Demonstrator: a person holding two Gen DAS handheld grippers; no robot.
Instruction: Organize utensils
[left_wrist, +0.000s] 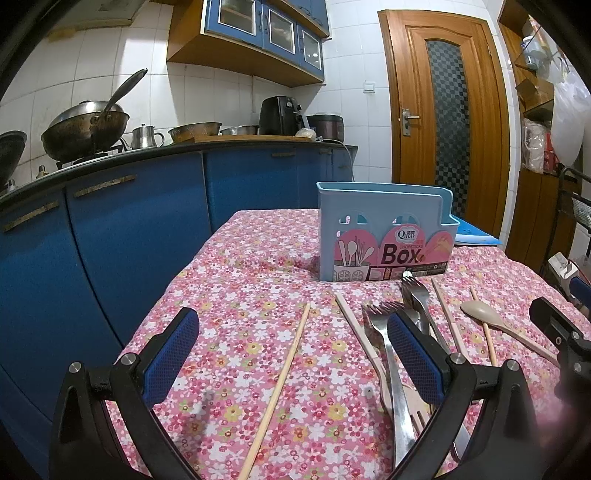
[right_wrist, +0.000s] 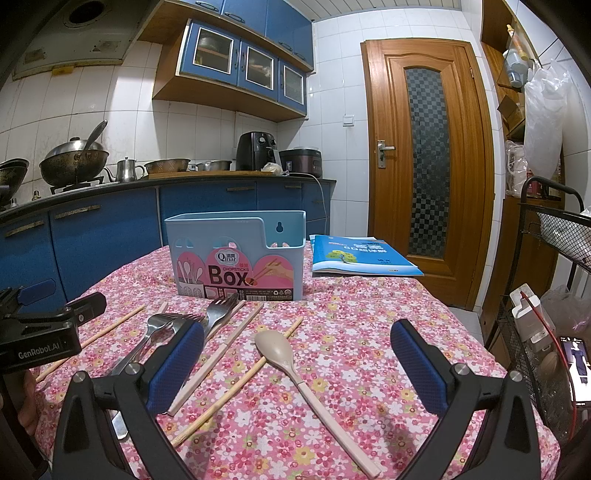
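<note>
A light blue chopsticks box (left_wrist: 384, 236) stands upright on the floral tablecloth; it also shows in the right wrist view (right_wrist: 236, 258). In front of it lie several wooden chopsticks (left_wrist: 280, 387), steel forks (left_wrist: 391, 354) and a beige spoon (right_wrist: 291, 365). My left gripper (left_wrist: 291, 354) is open and empty, low over the cloth, with one chopstick between its fingers. My right gripper (right_wrist: 297, 365) is open and empty, with the spoon between its fingers. The right gripper shows at the right edge of the left wrist view (left_wrist: 565, 328).
A blue booklet (right_wrist: 362, 258) lies behind the box on the right. Blue kitchen cabinets (left_wrist: 110, 229) run along the table's left side. A wire rack (right_wrist: 546, 295) stands to the right of the table. A wooden door (right_wrist: 424, 155) is at the back.
</note>
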